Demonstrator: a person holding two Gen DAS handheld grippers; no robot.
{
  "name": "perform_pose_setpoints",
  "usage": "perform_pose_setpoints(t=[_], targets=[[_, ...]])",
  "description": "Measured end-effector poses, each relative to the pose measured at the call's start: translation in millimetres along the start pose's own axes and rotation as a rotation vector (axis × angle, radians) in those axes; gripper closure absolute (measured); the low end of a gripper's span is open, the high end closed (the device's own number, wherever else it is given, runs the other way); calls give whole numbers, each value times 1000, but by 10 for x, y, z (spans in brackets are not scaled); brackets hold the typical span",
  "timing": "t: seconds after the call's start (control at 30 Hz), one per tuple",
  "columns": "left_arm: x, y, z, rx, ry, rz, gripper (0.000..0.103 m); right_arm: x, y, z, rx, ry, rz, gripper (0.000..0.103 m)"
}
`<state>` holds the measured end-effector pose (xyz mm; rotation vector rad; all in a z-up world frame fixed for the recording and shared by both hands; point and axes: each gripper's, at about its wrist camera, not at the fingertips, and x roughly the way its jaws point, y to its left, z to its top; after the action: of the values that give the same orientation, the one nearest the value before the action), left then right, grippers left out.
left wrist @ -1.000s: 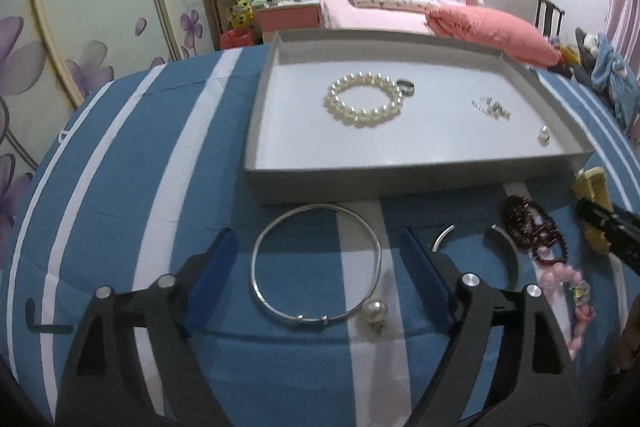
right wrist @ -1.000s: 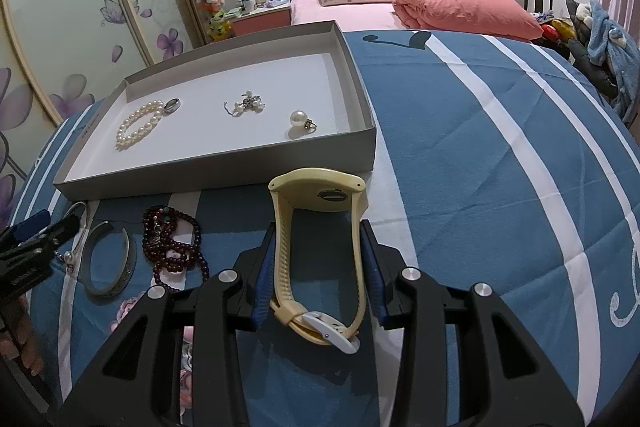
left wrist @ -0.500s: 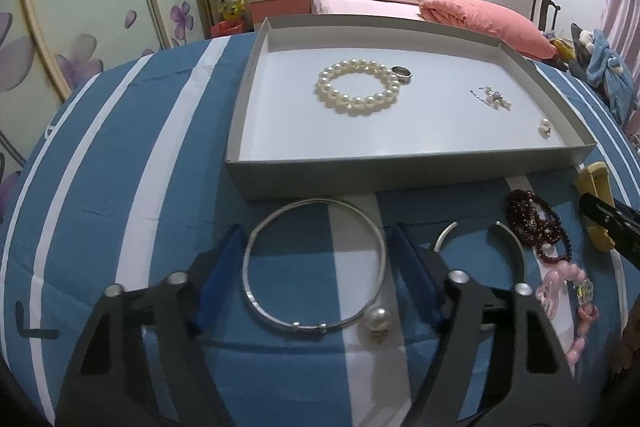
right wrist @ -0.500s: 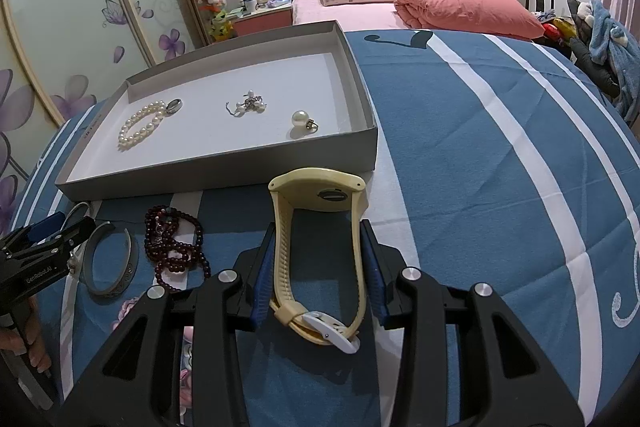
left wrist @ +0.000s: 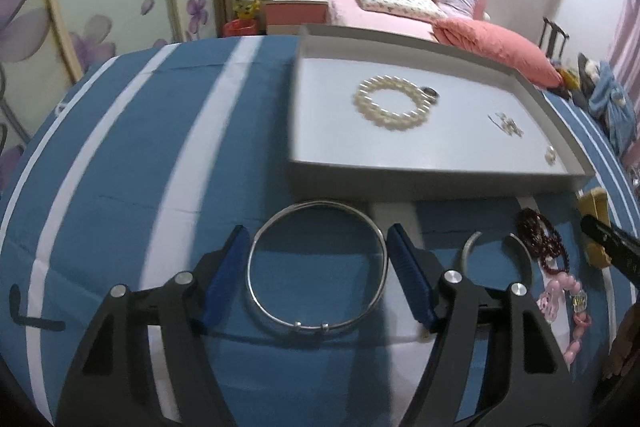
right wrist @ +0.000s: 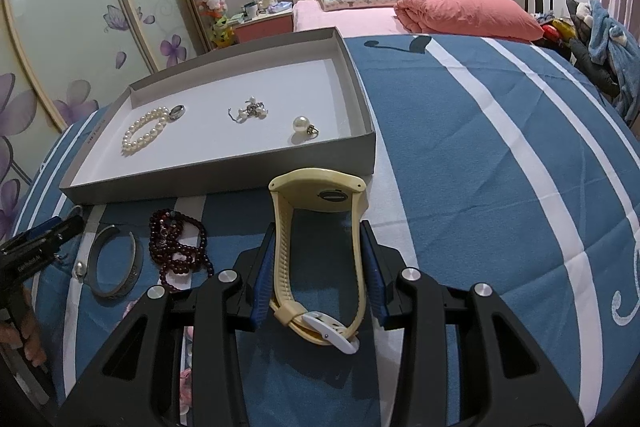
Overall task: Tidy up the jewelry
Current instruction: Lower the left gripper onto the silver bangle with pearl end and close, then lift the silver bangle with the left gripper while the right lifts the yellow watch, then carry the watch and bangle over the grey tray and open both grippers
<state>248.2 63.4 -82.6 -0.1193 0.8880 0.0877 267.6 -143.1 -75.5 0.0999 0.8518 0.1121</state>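
My left gripper [left wrist: 316, 277] rests low over a blue-and-white striped bedspread [left wrist: 132, 163], its blue-padded fingers [left wrist: 224, 279] spread wide to either side of a thin silver bangle [left wrist: 318, 269]. The right pad lies just against the ring's rim; the left one sits just beside it, and I cannot tell whether it touches.

My right gripper [right wrist: 318, 277] has its fingers [right wrist: 262, 283] drawn in against the two strap sides of a cream-yellow watch [right wrist: 320, 247], which stands on edge on the bedspread [right wrist: 500, 167] with its white buckle toward the camera.

Just beyond both tools sits a shallow grey tray [right wrist: 220, 179]. Inside it lie a pearl bracelet [right wrist: 144, 131] with a dark ring [right wrist: 177, 111] touching it, a small tangle of pearl earrings [right wrist: 250, 113], and a single pearl stud [right wrist: 302, 126].

On the cloth between my grippers lie an open silver cuff [right wrist: 114, 267], a heap of dark red beads [right wrist: 178, 251], and a pink bead string [left wrist: 568, 311].

Behind, a pink bed [right wrist: 352, 11] with a coral duvet [right wrist: 464, 13], a nightstand [right wrist: 262, 21] and flower-painted wardrobe doors [right wrist: 80, 27] fill the room.
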Motion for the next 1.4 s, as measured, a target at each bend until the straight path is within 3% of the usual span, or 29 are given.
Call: perform_pose_setpoints(t=[0.3,0.43,0.67,1.03,1.4], targets=[[-402,224,-91,-63,-141,1,34,-138,105,-58,-42,-52,12,63],[-635,110,-147,-32,-264,-1,34,-239,181,-68,-69,-103,20,63],[-937,-169,-260,59,-411,-19,34,-417,268,-63,-105,-192,54,63],[-1114,-408,-340,109,-531,-22,34,-702,337,-103,-142,-346,102,63],[-1308,-471,-308,107,-609,-33,34,-877,346,-71,-142,-424,119,63]])
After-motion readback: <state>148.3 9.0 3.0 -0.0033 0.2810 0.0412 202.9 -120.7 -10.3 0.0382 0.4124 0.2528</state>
